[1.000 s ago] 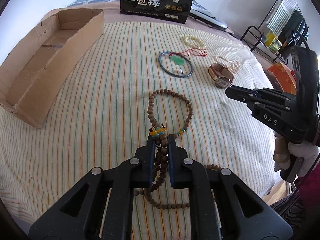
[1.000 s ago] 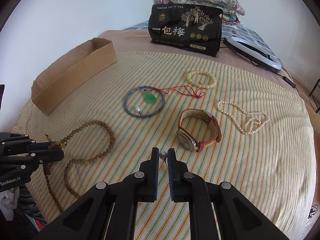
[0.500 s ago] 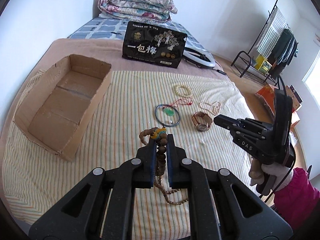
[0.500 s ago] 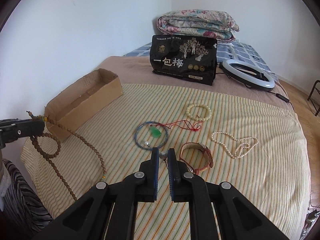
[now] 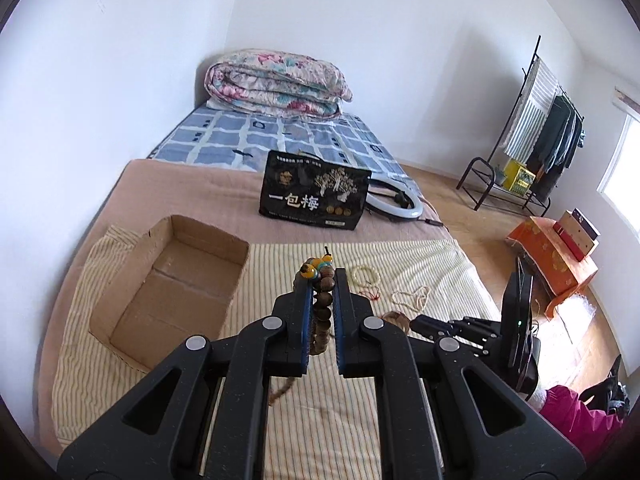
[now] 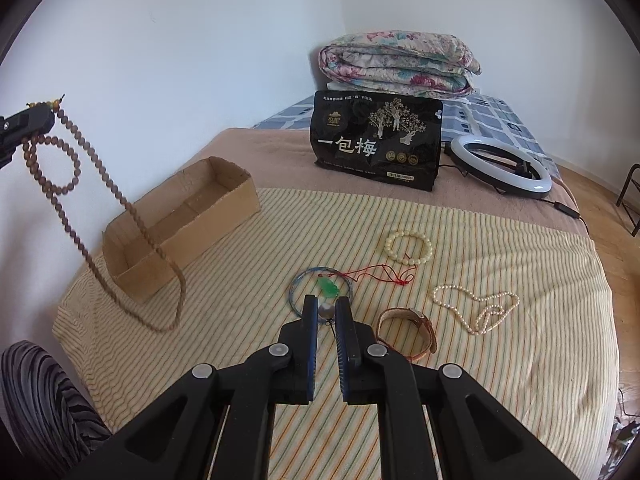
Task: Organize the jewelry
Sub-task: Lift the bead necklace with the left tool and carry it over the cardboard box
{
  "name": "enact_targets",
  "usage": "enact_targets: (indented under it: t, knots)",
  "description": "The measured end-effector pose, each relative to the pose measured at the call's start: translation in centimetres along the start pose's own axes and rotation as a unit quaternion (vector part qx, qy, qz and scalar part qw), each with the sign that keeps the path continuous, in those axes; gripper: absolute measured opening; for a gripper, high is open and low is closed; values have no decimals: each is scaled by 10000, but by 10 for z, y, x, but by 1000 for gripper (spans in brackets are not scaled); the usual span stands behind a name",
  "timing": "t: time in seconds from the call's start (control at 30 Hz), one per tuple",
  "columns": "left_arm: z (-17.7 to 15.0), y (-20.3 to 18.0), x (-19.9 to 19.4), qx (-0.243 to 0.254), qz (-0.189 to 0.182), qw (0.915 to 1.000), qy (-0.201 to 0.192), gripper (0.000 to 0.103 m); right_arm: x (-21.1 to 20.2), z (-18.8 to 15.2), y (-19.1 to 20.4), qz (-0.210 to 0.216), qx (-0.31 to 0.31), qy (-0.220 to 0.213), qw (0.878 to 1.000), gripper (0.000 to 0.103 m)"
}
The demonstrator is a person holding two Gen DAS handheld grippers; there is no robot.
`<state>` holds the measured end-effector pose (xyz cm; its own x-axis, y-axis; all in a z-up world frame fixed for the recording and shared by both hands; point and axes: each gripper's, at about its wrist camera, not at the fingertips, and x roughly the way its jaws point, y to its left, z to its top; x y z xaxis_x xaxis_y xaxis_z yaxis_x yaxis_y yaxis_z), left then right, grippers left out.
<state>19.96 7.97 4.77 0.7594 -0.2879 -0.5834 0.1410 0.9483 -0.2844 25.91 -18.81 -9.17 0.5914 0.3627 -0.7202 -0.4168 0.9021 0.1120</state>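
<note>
Between your left fingers: your left gripper (image 5: 323, 280) is clamped on the long string of brown wooden prayer beads (image 6: 120, 200), orange and teal marker beads poking out past the tips.
Beads, seen from the right: they hang high off the bed in long loops, the lowest loop dangling in front of the open brown cardboard box (image 6: 180, 216).
Right gripper (image 6: 327, 310): nearly closed, pinching a small silver bead on a thin wire (image 6: 327, 312).
Just past your right tips: a thin blue bangle (image 6: 320, 288) flat on the striped yellow cloth (image 6: 500, 380), with a green jade pendant on a red cord (image 6: 330, 287) lying across it.
Right of that: a brown leather-strap wristwatch (image 6: 408, 332), resting on its side.
Further right: a white pearl necklace (image 6: 476, 308), loosely coiled.
Beyond the bangle: a cream bead bracelet (image 6: 409, 244).
Far edge of the cloth: a black printed bag (image 6: 378, 144), upright, and a white ring light (image 6: 500, 168) beside it.
Against the wall: a folded floral quilt (image 6: 400, 62).
</note>
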Motion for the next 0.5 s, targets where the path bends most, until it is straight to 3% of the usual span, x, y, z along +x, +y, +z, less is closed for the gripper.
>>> enact_targets:
  t: [0.27,0.5]
  knots:
    - [47,27,-31,133,355,9976,-579,7,0,22,30,261,-143,-127,9995,6]
    - [70,61,-37,-15,559,9952,-808,7,10,38,66,544,-313,-119,9980,6]
